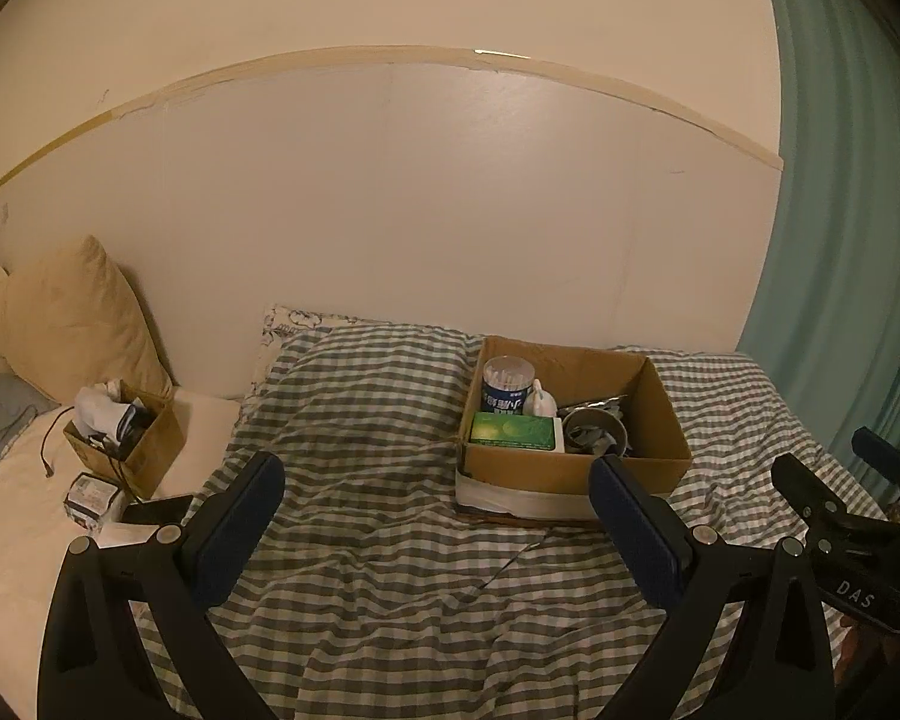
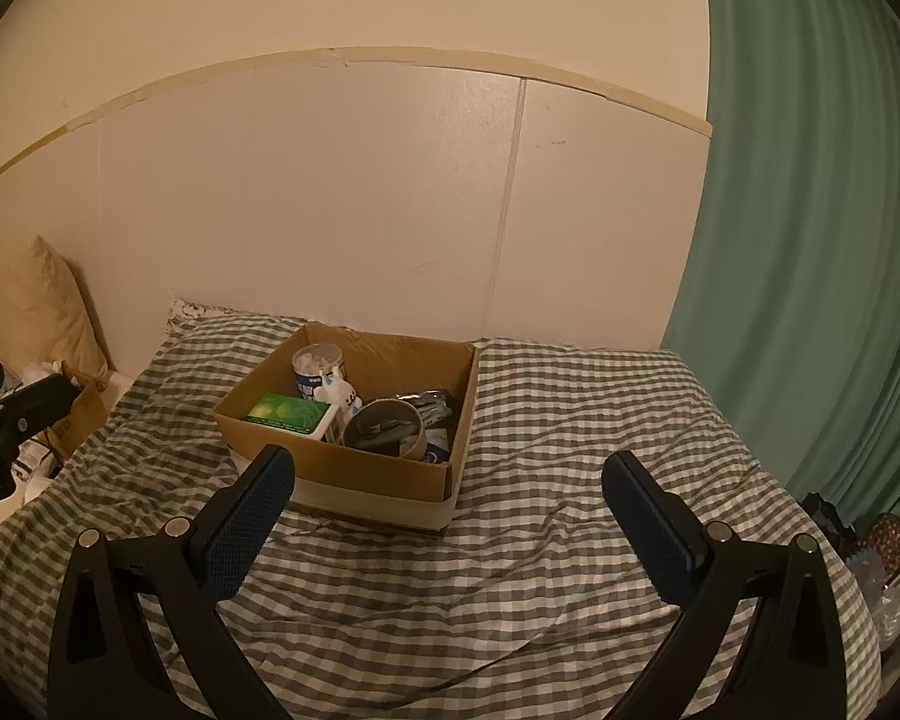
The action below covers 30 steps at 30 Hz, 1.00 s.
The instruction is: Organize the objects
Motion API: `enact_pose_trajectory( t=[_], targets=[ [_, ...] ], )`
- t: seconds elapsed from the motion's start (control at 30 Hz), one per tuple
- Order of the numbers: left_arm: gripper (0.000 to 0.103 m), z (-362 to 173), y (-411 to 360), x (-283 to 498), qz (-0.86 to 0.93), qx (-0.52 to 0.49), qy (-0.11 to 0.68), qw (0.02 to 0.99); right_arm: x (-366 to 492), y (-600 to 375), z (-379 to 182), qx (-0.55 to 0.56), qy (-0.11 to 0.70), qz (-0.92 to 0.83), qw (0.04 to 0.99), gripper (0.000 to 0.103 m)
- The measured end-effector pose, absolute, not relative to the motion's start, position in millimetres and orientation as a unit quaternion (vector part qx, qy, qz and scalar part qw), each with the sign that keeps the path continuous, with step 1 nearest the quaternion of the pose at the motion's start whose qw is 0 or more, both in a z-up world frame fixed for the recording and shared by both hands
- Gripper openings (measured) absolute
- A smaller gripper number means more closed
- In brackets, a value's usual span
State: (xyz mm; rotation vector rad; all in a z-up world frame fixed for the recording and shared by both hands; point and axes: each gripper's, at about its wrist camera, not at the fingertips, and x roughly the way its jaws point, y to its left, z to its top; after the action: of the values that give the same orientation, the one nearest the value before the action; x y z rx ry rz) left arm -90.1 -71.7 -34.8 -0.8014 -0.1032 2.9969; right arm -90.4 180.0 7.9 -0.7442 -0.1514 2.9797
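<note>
left gripper (image 1: 437, 483) fingers wide apart, empty | right gripper (image 2: 448, 483) fingers wide apart, empty | box (image 2: 354, 468) on bed (image 2: 570, 480), holds can (image 2: 318, 369), green pack (image 2: 285, 411)

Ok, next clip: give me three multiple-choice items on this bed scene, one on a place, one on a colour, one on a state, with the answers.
1. Where does the large cardboard box stand?
A. on the checked blanket
B. on the floor
C. on the tan pillow

2. What colour is the top of the flat packet in the box's front left corner?
A. red
B. green
C. black

3. How are the two grippers?
A. both shut on an object
B. left open, right shut
C. both open and empty

Answers:
1 A, the box sits on the checked blanket near the wall.
2 B, its top face shows green in both views.
3 C, the left gripper and the right gripper each have their fingers spread wide with only bedding between them.
</note>
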Motion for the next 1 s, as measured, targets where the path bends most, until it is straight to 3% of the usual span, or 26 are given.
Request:
enact_pose_trajectory(
  t=[1.0],
  targets=[
    [0.103, -35.7, -68.5, -90.4, 0.965, -0.260, -0.023, 0.019, -91.3, 181.4, 7.9, -0.246, -0.031, 0.968, 0.034, 0.103]
  ],
)
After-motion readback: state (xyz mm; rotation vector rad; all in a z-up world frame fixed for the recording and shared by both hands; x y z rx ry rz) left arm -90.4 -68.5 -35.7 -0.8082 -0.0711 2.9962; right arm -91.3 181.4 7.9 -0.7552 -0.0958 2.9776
